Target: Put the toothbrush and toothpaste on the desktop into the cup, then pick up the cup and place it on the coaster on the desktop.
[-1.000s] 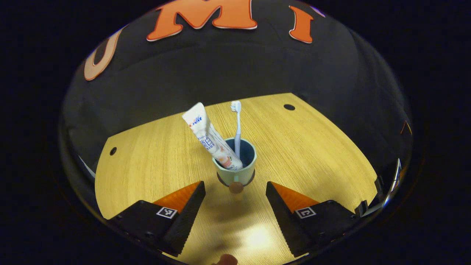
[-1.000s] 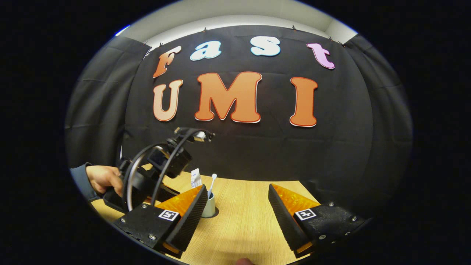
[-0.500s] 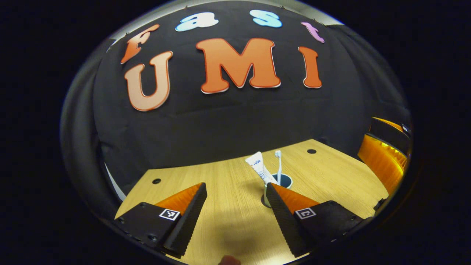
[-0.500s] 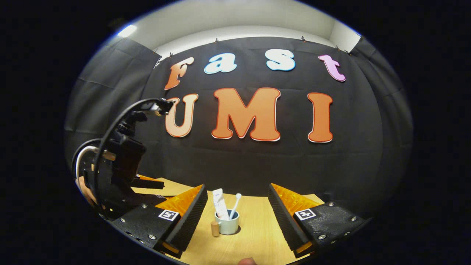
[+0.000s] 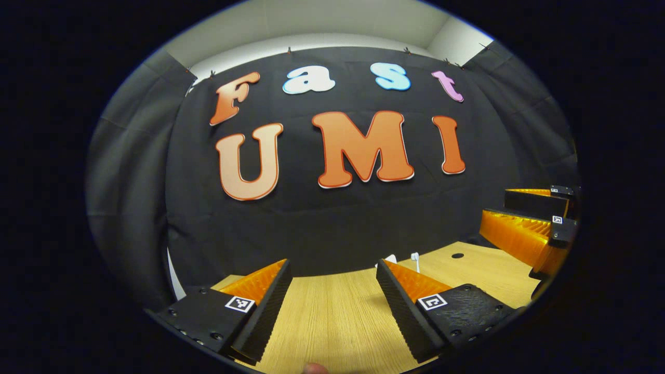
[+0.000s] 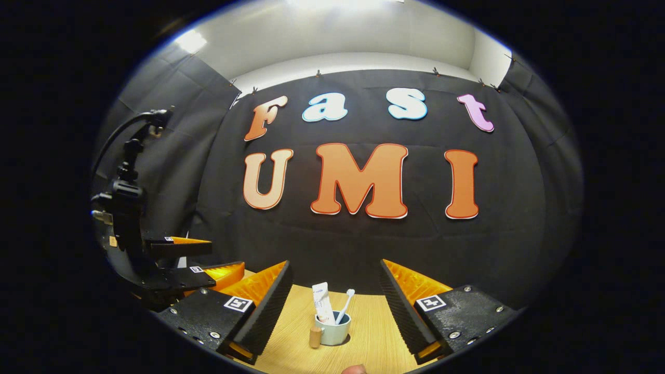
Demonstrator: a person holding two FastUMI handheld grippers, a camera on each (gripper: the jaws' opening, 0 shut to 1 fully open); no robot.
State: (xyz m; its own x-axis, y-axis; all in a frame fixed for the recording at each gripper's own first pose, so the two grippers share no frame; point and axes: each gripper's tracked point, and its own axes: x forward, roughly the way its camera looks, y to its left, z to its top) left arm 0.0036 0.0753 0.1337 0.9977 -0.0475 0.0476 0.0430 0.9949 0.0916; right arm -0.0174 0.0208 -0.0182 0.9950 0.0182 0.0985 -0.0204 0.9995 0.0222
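From the right gripper view, the right tongs [image 6: 335, 306] stand wide and empty over the bench [image 6: 374, 343]. Just beyond them, between the fingers, sits the cup [image 6: 333, 332] with toothpaste [image 6: 323, 307] and toothbrush [image 6: 345, 305] upright inside. The left gripper view catches just the toothbrush head, past the right finger of the wide, empty left tongs [image 5: 332, 298].

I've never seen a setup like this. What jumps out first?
A small cup on the wooden table, holding an upright toothpaste tube and toothbrush. The right tongs frame it, open and empty; the left tongs are open too, farther left.
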